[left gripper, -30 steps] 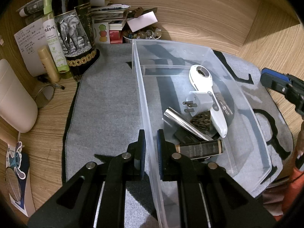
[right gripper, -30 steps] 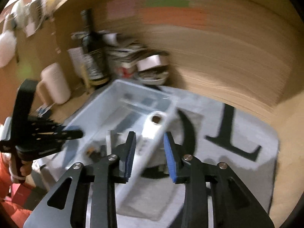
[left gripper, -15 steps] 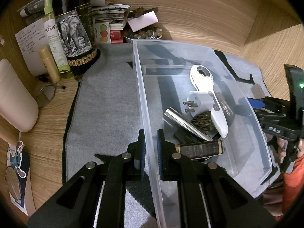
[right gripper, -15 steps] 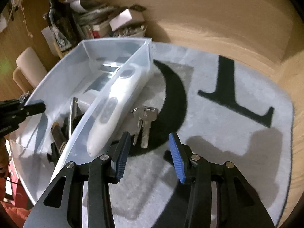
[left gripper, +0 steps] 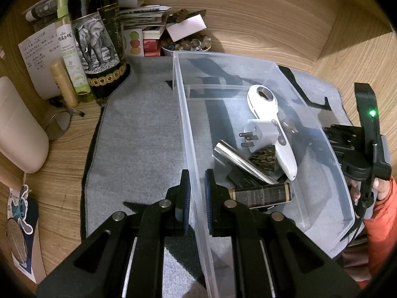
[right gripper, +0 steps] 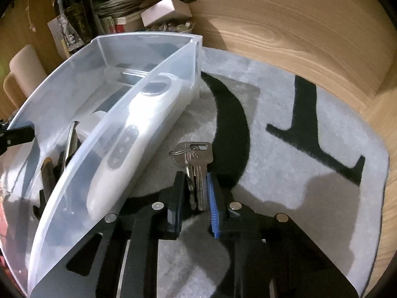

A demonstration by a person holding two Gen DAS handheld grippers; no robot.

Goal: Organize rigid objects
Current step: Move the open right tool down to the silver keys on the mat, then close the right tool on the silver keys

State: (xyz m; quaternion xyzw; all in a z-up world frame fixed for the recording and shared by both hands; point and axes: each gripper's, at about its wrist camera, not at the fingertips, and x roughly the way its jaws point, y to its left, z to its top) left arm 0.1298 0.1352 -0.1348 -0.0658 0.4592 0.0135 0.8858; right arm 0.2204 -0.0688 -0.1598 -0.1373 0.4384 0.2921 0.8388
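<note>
A clear plastic bin (left gripper: 182, 114) stands on a grey mat. My left gripper (left gripper: 197, 193) is shut on the bin's left wall near its front corner. Inside lie a white handheld device (left gripper: 275, 126), a white plug adapter (left gripper: 260, 134), a silver tube (left gripper: 243, 161), a dark patterned piece (left gripper: 264, 159) and a dark cylinder (left gripper: 260, 195). A bunch of keys (right gripper: 196, 164) lies on the mat just right of the bin (right gripper: 119, 129). My right gripper (right gripper: 194, 193) is low over the mat, open, its fingers on either side of the key blades.
A dark elephant-label bottle (left gripper: 99, 37), a green spray bottle (left gripper: 70, 49), papers, books and a bowl of beads (left gripper: 186, 44) crowd the back left. A cream object (left gripper: 17, 129) lies at the far left. Wooden walls close the back and right.
My right gripper has swung down and forward to the keys, so its fingers now straddle them. My left gripper and the bin have stayed still.
</note>
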